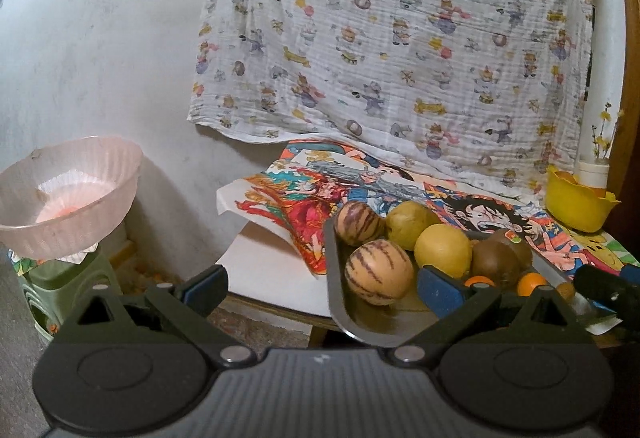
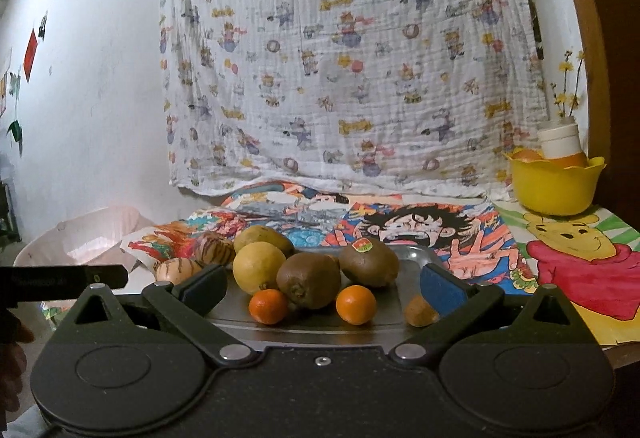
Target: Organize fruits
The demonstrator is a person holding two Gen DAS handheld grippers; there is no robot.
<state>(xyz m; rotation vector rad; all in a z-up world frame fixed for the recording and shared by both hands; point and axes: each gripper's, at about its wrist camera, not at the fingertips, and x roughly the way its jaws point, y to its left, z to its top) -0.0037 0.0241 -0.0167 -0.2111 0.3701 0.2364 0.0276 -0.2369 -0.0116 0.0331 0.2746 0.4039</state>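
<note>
A steel tray (image 2: 416, 254) on the table holds fruit: two striped melons (image 1: 378, 272), two yellow lemons (image 2: 258, 266), two brown kiwis (image 2: 308, 280), two small oranges (image 2: 356, 304) and a small brown fruit (image 2: 418, 312). The tray also shows in the left wrist view (image 1: 340, 314). My left gripper (image 1: 320, 284) is open and empty, level with the tray's left end, its right finger by the front striped melon. My right gripper (image 2: 322, 286) is open and empty at the tray's front edge, with the oranges and a kiwi between its fingers.
A yellow bowl (image 2: 554, 184) with oranges and a white bottle stands at the table's back right. A pink bowl (image 1: 68, 198) sits on a green stool left of the table. Cartoon posters cover the tabletop (image 2: 568, 270). A printed cloth (image 2: 352, 58) hangs behind.
</note>
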